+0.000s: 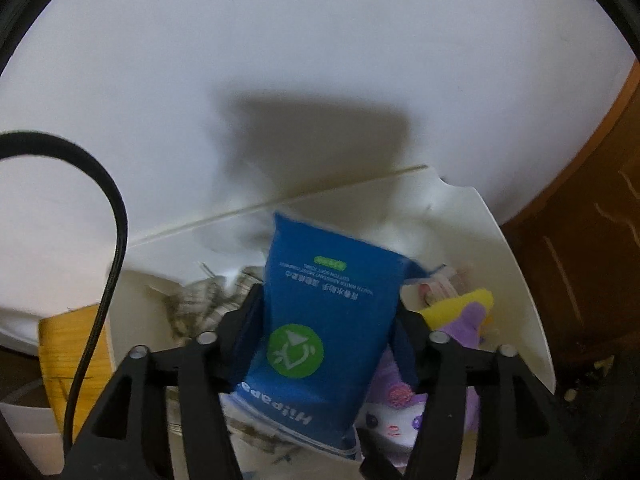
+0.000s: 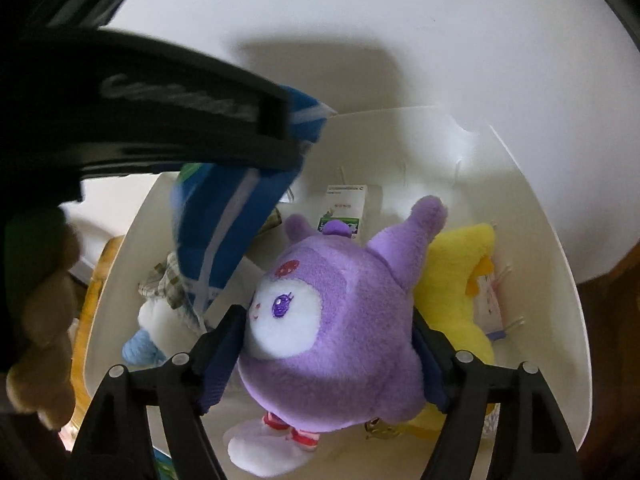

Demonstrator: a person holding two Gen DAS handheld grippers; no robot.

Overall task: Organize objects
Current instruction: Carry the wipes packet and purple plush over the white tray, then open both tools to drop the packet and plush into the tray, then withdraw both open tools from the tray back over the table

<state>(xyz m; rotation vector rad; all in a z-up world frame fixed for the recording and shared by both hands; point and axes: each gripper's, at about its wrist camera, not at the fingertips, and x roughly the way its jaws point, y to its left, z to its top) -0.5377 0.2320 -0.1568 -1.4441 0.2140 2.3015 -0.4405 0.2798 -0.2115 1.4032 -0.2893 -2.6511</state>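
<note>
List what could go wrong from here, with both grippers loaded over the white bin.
1. The left hand-held gripper pinches the blue wet-wipe pack low down; its tall free end may swing or slip.
2. The right hand-held gripper squeezes the round purple plush toy, which could squirm out.
3. Both work close together over the white bin, so a collision seems possible.

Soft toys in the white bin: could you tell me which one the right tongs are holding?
The purple plush, gripped between the right tongs; the yellow star plush lies loose beside it.

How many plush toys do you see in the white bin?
2: the purple plush toy held by the right gripper, and the yellow plush toy behind it. Others may be hidden underneath.
</note>
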